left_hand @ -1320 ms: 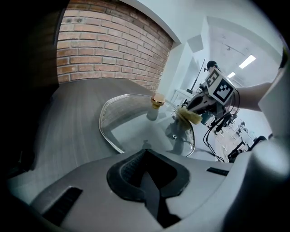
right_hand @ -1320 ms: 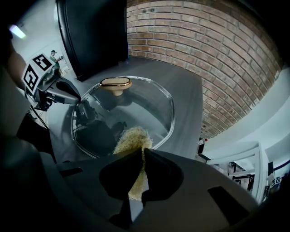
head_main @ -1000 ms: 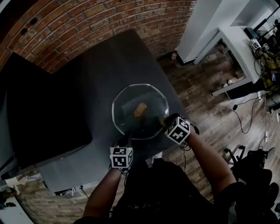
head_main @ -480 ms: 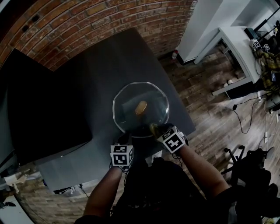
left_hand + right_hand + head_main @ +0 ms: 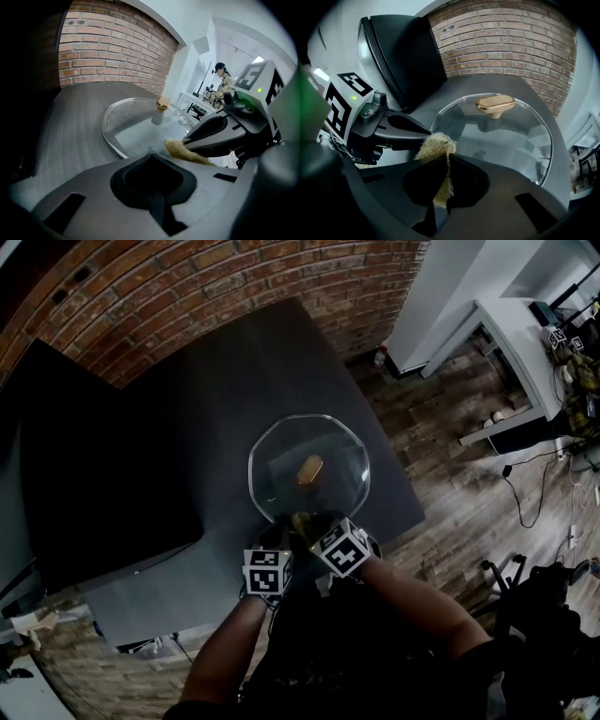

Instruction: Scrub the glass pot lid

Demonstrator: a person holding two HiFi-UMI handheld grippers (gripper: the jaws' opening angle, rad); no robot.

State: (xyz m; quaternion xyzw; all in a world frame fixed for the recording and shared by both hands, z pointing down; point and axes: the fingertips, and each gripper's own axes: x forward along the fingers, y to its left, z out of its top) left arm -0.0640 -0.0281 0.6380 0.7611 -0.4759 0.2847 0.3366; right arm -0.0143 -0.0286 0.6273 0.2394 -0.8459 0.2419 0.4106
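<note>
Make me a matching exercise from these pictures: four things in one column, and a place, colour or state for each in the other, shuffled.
1. lid knob
2. fibre pad
3. glass pot lid
4. wall

A. red brick
B. lying on the dark table
C. gold
D. clamped in the right gripper

Pairs: 1-C, 2-D, 3-B, 4-A

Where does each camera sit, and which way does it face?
Head view: on the person's head, facing steeply down at the glass lid; forearms show.
Left gripper view: on the left gripper, facing along its jaws across the lid.
Right gripper view: on the right gripper, facing along its jaws, shut on a scrubber.
All three share the lid.
</note>
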